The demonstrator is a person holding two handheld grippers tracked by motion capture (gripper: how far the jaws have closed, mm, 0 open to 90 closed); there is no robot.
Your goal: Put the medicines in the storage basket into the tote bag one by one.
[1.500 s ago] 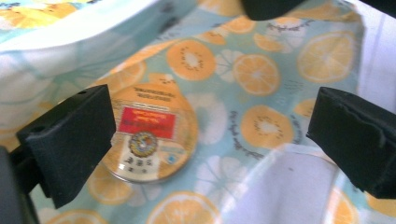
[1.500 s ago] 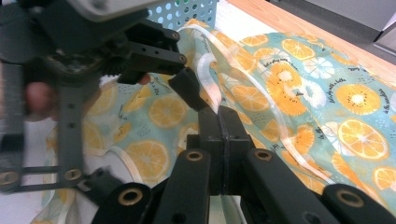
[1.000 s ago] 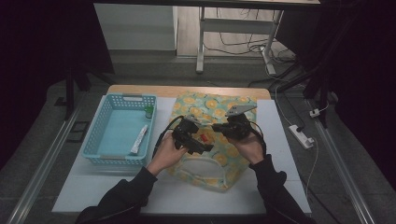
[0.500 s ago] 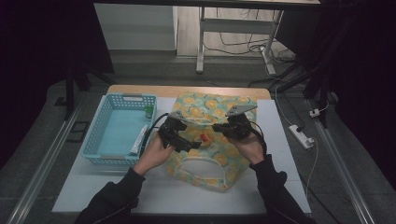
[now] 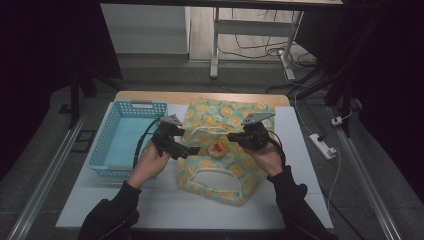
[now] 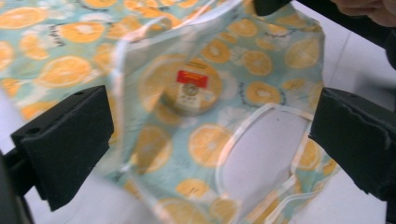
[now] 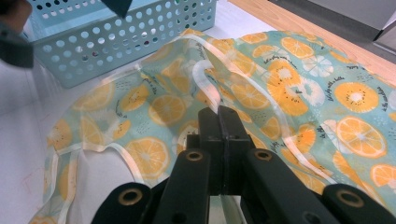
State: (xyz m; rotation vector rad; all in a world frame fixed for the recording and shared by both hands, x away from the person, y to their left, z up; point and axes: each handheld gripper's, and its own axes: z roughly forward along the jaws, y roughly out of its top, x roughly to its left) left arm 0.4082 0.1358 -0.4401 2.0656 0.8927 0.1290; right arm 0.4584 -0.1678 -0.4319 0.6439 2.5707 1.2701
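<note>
While right gripper (image 5: pixel 234 136) fingers pinch citrus-print bag (image 5: pixel 225 172) handle, likely lifting mouth, left gripper (image 5: pixel 192 150) fingers gape wide at 9 o'clock; round tin (image 5: pixel 216 148) inside bag; blue basket (image 5: pixel 112 150) at table's 10 o'clock.

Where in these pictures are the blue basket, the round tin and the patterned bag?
blue basket (image 5: pixel 105 145): high view, left wall.
round tin (image 6: pixel 190 93): left gripper view, its lid.
patterned bag (image 7: pixel 280 93): right gripper view, printed side.
</note>
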